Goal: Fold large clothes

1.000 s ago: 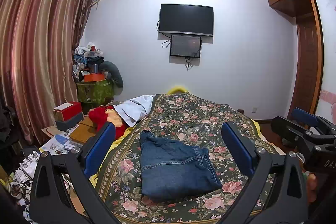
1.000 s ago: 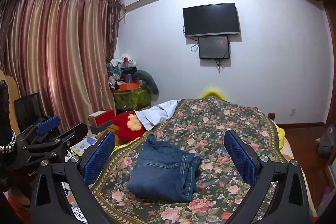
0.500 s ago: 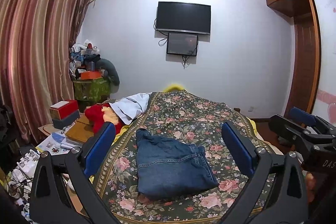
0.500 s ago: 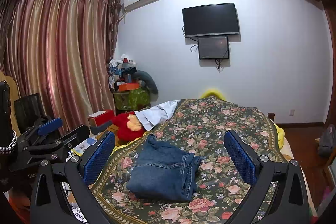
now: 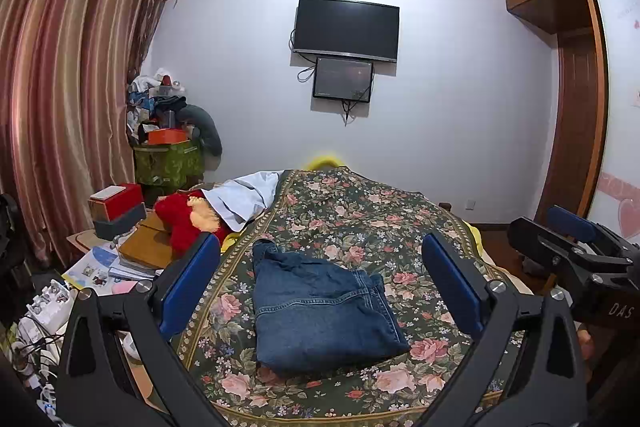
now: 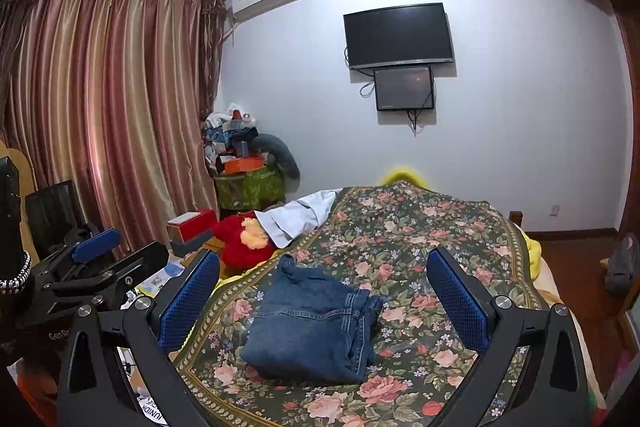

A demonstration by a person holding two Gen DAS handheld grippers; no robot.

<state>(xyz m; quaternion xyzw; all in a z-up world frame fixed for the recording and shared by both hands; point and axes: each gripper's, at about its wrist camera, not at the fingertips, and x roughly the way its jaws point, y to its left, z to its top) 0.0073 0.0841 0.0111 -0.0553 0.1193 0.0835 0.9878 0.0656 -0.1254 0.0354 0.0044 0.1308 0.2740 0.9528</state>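
A pair of blue jeans [image 5: 320, 307] lies folded into a compact stack on the floral bedspread [image 5: 380, 223]; it also shows in the right wrist view [image 6: 316, 323]. My left gripper [image 5: 320, 283] is open and empty, held above and short of the jeans. My right gripper [image 6: 320, 301] is open and empty too, likewise apart from the jeans. The right gripper shows at the right edge of the left wrist view [image 5: 576, 247], and the left gripper at the left of the right wrist view [image 6: 100, 263].
A red plush toy [image 5: 184, 215] and a white cloth [image 5: 244, 195] lie at the bed's left edge. A cluttered side table with boxes and books [image 5: 120, 227] stands left. A TV [image 5: 346, 29] hangs on the far wall. A wardrobe [image 5: 576, 67] stands right.
Both grippers have drifted slightly; the left view shifted a little, so the jeans sit slightly lower and more central. The jeans have not moved. Both grippers stay open.
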